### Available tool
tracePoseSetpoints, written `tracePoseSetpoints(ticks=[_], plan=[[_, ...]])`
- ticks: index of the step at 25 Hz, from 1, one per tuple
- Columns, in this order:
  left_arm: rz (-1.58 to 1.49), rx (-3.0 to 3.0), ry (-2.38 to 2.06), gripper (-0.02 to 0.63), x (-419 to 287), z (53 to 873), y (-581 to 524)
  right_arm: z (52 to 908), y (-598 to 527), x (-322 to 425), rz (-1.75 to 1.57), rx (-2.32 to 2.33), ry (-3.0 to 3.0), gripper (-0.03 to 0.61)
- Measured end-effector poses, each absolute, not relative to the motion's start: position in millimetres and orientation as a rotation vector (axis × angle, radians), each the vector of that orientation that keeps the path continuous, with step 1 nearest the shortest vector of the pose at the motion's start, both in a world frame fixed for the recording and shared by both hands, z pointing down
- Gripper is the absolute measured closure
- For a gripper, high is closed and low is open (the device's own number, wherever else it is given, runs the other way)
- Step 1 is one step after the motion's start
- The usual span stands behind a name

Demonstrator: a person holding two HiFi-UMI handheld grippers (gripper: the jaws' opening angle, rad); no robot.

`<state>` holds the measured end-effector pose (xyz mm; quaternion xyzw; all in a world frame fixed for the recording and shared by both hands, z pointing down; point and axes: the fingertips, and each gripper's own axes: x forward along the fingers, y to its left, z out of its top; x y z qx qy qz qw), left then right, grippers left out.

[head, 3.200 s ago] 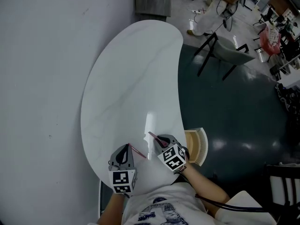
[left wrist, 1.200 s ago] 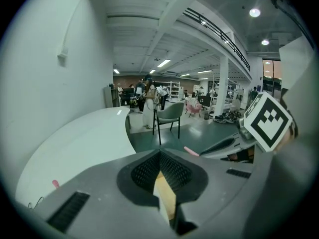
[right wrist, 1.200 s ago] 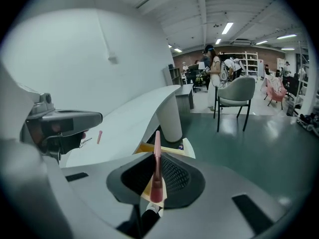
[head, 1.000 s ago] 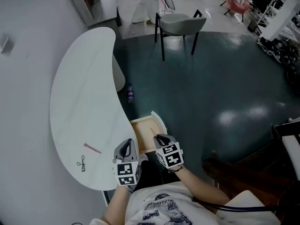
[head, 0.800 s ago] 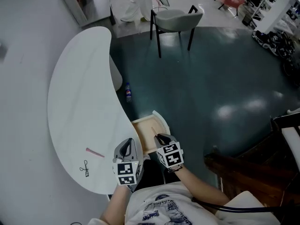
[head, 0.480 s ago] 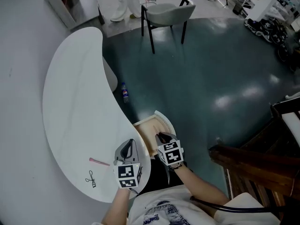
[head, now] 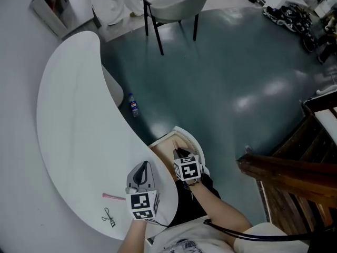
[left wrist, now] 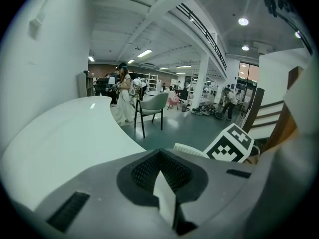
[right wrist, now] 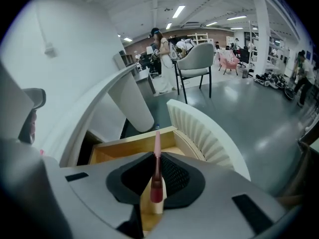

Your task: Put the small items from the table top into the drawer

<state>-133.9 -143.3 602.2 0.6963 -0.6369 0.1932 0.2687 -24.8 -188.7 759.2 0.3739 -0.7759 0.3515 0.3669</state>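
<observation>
The wooden drawer (head: 164,144) stands pulled out from under the white table (head: 73,115), its ribbed white front (right wrist: 204,128) facing the floor side. My right gripper (head: 179,153) hangs over the drawer, shut on a thin pink stick (right wrist: 156,168) that points out between the jaws above the drawer's inside (right wrist: 124,148). My left gripper (head: 142,168) is over the table's near edge, shut with nothing in it (left wrist: 162,176). A second pink stick (head: 113,196) and a small black scissor-like item (head: 109,217) lie on the table, left of the left gripper.
A grey chair (head: 171,7) stands on the dark floor beyond the table. A small bottle (head: 133,105) is on the floor by the table's leg. Wooden steps (head: 295,178) rise at the right. A person (left wrist: 121,101) stands far off near the chair.
The right gripper has sunk with the pink stick and now sits lower over the open drawer. The left gripper has shifted along the table's edge. The head view has swung round.
</observation>
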Motion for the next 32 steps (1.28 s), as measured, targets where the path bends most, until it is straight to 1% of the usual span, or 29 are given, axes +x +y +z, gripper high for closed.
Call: tracePoseSetpoints(ticks=[5,18,32], plan=[[0.552,1.874,-1.695,0.594,-142.8,615.3,-146.1,783.8,-190.5,-24.5,0.934,0.986,-1.942,0.517],[0.623,1.89,-1.66,0.594,-139.0,645.3,-159.3,839.3,-194.1,-23.4,0.99,0.999,-1.879,0.517],[0.675,1.922,-1.647,0.594,-138.4,647.9,-159.0,886.8,-207.6,-26.4,0.967,0.987,-1.802,0.517]])
